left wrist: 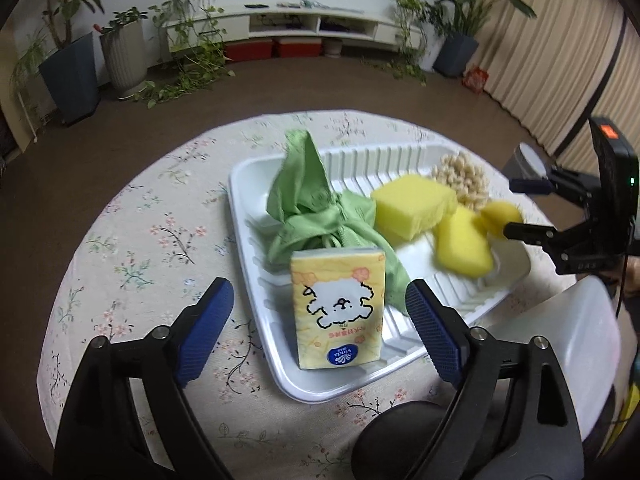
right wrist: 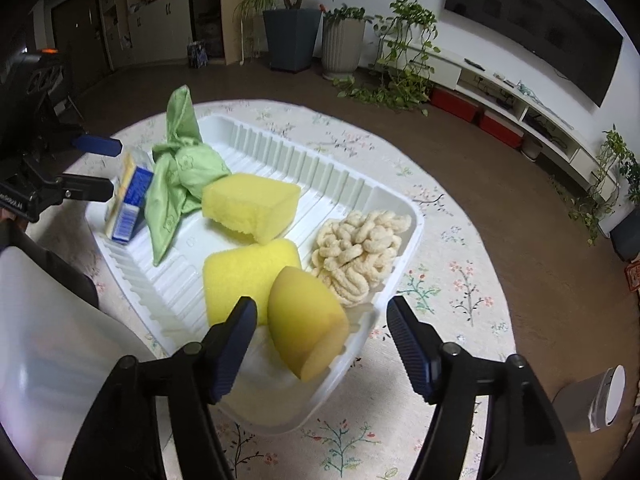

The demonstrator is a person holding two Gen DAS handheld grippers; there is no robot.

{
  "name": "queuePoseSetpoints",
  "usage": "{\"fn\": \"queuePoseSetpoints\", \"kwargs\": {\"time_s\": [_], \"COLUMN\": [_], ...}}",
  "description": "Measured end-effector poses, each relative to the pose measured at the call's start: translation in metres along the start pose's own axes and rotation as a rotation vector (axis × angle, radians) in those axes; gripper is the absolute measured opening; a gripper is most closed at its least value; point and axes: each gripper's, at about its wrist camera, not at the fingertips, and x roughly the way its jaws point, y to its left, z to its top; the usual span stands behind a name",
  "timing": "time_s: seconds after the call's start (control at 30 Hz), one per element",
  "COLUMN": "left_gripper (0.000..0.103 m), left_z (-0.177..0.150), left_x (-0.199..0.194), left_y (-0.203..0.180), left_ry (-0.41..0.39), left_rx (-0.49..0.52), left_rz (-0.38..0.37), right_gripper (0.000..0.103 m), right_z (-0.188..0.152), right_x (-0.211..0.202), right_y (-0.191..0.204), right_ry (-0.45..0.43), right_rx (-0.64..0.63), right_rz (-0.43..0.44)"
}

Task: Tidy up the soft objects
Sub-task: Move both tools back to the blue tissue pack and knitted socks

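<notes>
A white ribbed tray point(left wrist: 256, 176) point(right wrist: 400, 208) on the round table holds a green cloth point(left wrist: 316, 208) point(right wrist: 180, 176), a yellow tissue pack point(left wrist: 338, 308) point(right wrist: 128, 200), two yellow sponges point(left wrist: 412, 204) point(left wrist: 462, 246) point(right wrist: 252, 206) point(right wrist: 248, 276), a yellow egg-shaped sponge point(left wrist: 498, 216) point(right wrist: 306, 324) and a cream chenille pad point(left wrist: 460, 178) point(right wrist: 360, 252). My left gripper point(left wrist: 320, 328) point(right wrist: 98, 166) is open, its jaws either side of the upright tissue pack. My right gripper point(right wrist: 320, 344) point(left wrist: 520, 208) is open, its jaws either side of the egg sponge, which rests on the tray's near corner.
The table point(left wrist: 140, 240) has a floral cloth. A translucent white bin point(left wrist: 560, 344) point(right wrist: 52, 344) stands beside the tray. A dark round object point(left wrist: 400, 436) lies near the table's front edge. A grey-white cylinder point(right wrist: 596, 404) stands off the table. Potted plants line the walls.
</notes>
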Motion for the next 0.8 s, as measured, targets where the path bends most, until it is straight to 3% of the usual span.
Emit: {"fn": "queuePoseSetpoints", "kwargs": {"time_s": [0.2,0.43,0.6,0.8], "left_gripper": [0.093,0.100,0.102,0.102], "left_z": [-0.010,-0.042,-0.089,-0.165], "left_x": [-0.023,-0.071,-0.113,-0.133], "left_y": [0.001,-0.005,-0.024,-0.059], "left_ry": [-0.039,-0.121,-0.194,-0.212], "left_rx": [-0.025,-0.080,-0.113,-0.178], "left_rz": [-0.005,-0.006,-0.001,-0.089], "right_gripper": [0.076,0.085,0.087,0.093], "right_z": [-0.010,-0.049,-0.092,-0.161], "right_x": [-0.030,-0.071,-0.103,-0.132], "right_y": [-0.007,-0.014,-0.012,0.013], "right_ry": [-0.046,-0.104,-0.142,-0.167], "right_rx": [0.047,0.145,0.268,0.424], "right_rz": [-0.004,0.000,0.013,0.084]}}
